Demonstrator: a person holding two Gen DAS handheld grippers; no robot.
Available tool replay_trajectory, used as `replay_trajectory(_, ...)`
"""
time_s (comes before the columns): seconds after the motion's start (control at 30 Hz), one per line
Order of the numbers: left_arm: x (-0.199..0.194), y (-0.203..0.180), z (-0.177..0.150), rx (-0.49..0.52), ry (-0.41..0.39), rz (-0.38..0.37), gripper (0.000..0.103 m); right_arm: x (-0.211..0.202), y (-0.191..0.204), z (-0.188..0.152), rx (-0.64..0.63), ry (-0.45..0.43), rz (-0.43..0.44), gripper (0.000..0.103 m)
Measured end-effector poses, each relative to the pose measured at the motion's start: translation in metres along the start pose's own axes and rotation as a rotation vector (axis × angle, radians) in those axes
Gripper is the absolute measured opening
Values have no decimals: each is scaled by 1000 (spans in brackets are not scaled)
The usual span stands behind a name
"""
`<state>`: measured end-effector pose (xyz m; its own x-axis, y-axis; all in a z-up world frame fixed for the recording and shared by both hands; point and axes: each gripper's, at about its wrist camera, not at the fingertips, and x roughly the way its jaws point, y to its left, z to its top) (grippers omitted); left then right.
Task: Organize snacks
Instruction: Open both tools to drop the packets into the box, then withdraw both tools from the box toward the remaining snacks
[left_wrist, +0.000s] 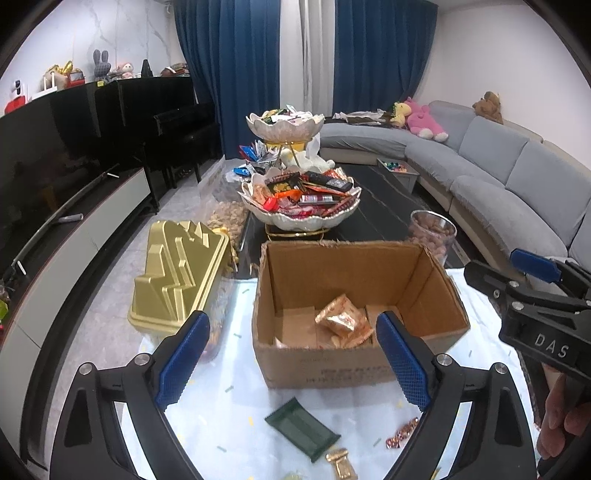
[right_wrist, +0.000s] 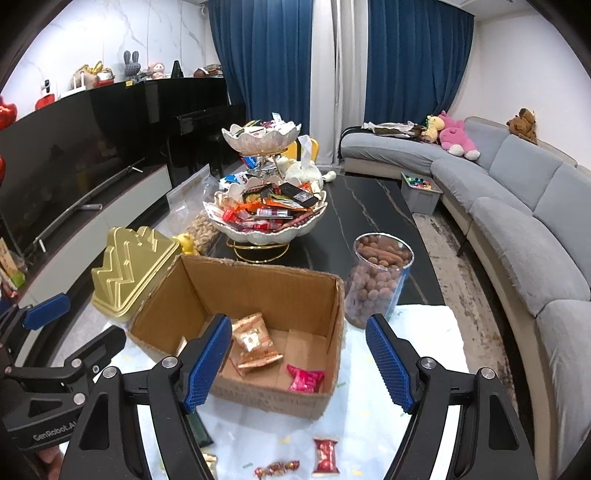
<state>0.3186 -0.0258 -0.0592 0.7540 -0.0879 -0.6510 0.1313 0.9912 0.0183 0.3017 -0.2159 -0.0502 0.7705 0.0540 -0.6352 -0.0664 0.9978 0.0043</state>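
Brown corrugated cardboard box (right_wrist: 236, 332) sits open-topped on the pale cloth-covered near end of the table (right_wrist: 424, 332), with gold snack packets (right_wrist: 255, 343) lying on its floor toward the left and a pink packet (right_wrist: 306, 380) at the near right corner. Both grippers hover at the near side of the box, angled down toward it. Left gripper (left_wrist: 291, 360): jaws spread wide, nothing between the blue pads. Right gripper (right_wrist: 299, 363): jaws also spread, nothing pinched. Snacks not yet boxed lie on the cloth nearer than the box: a red packet (right_wrist: 325, 456) and a twisted-wrapper candy (right_wrist: 277, 469), a gold packet (left_wrist: 341, 463), plus a dark green tray-like item (left_wrist: 301, 430) whose nature I cannot tell. Beyond the box: a clear jar of nuts (right_wrist: 376, 280) just beside its far right corner, a gold mountain-shaped box (right_wrist: 129, 269) to the left, a tiered shell-shaped stand (right_wrist: 266, 206) heaped with snacks farther off. Risks, as judged: the loose packets are small, flat and glossy, so a pinch from above could slide off or skate them across the cloth; the cloth could bunch under a fingertip. The grippers work close together, so reaching for neighbouring packets could knock them together. A wide swing right of the box could tip the jar.
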Motion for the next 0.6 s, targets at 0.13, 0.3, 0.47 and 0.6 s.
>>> replay_trajectory(0.13, -6, -5, -9, 7, 2, -1, 92, -11, -5, -9, 12, -9, -7, 76)
replay_trajectory(0.3, -17, -12, -20, 28, -8, 1, 92, -24, -5, -21, 15, -24, -10, 76)
replay_trajectory(0.47, -26, -10, -28, 35, -17, 8, 92, -33, -2, -29, 2, -34, -20, 76)
replay_trajectory(0.6, -32, -8, -36, 36, -18, 12, 92, -40, 1, -34, -8, -39, -20, 76)
